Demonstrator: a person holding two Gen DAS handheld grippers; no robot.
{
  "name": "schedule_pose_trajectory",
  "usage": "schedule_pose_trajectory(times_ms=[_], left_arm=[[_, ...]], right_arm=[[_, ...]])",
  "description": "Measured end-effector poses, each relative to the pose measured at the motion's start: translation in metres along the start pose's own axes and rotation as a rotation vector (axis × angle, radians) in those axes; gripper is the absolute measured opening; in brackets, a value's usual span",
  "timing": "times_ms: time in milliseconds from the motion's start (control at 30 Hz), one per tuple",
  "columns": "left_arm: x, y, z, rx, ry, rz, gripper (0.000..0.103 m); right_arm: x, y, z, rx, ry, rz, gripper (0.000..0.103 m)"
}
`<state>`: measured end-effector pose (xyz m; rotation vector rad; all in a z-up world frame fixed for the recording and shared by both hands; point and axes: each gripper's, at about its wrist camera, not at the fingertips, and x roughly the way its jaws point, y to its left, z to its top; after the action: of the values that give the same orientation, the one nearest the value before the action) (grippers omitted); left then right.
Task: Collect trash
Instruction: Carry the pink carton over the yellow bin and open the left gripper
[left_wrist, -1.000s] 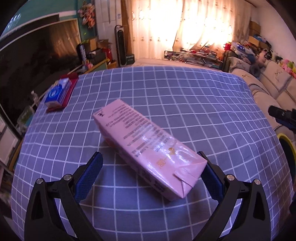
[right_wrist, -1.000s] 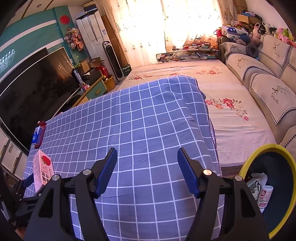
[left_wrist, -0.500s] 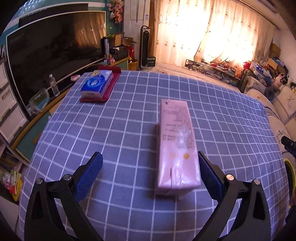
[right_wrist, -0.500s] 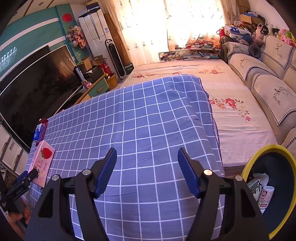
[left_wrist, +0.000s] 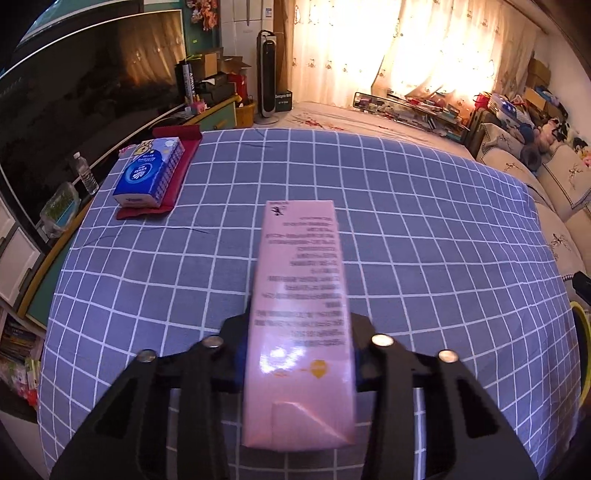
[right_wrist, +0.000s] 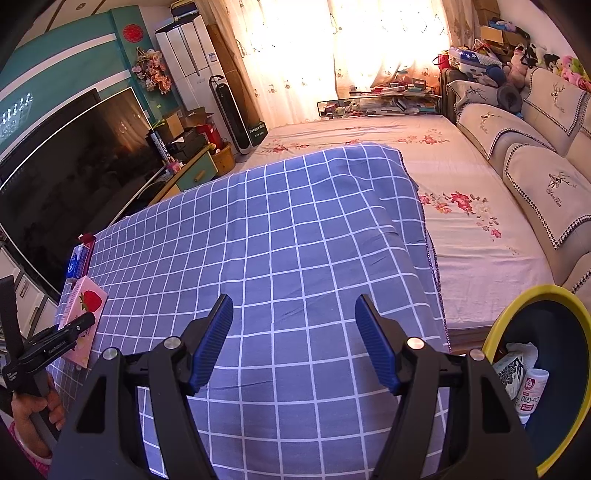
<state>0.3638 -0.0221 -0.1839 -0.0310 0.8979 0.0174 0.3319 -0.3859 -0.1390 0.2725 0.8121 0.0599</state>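
Note:
A pink milk carton (left_wrist: 301, 302) lies lengthwise between the fingers of my left gripper (left_wrist: 299, 354), which is shut on its near end over the blue checked tablecloth (left_wrist: 424, 229). In the right wrist view the same carton (right_wrist: 83, 314), with a strawberry print, shows at the far left with the left gripper (right_wrist: 70, 332) on it. My right gripper (right_wrist: 293, 339) is open and empty above the tablecloth (right_wrist: 295, 236). A yellow-rimmed trash bin (right_wrist: 517, 306) with trash inside stands at the lower right.
A blue tissue pack (left_wrist: 149, 171) lies on a red cloth (left_wrist: 181, 162) at the table's far left. A large TV (left_wrist: 74, 103) stands left. A sofa (right_wrist: 535, 155) and a flowered mat (right_wrist: 461, 206) lie right of the table.
My left gripper has moved forward around the carton and shut on it. The right gripper has stayed open and barely moved.

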Motion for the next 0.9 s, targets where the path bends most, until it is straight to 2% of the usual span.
schedule_pose_trajectory(times_ms=[233,433,633,900], left_arm=[[-0.032,-0.027,-0.01,0.083,-0.065,-0.034,0.038],[-0.073,-0.073,-0.017,0.18,-0.124,-0.09,0.038],[-0.102,-0.148,-0.024,0.296,-0.144,-0.212,0.038],[-0.128,-0.306,-0.047,0.516,-0.099,-0.469,0.038]], right_arm=[[-0.01,-0.003,0.001,0.011,-0.017,0.015,0.065],[-0.058,-0.02,0.0,0.025,-0.095,0.029,0.065],[-0.121,-0.063,-0.028,0.033,-0.159,-0.067,0.065],[-0.205,-0.144,-0.083,0.142,-0.239,-0.324,0.065]])
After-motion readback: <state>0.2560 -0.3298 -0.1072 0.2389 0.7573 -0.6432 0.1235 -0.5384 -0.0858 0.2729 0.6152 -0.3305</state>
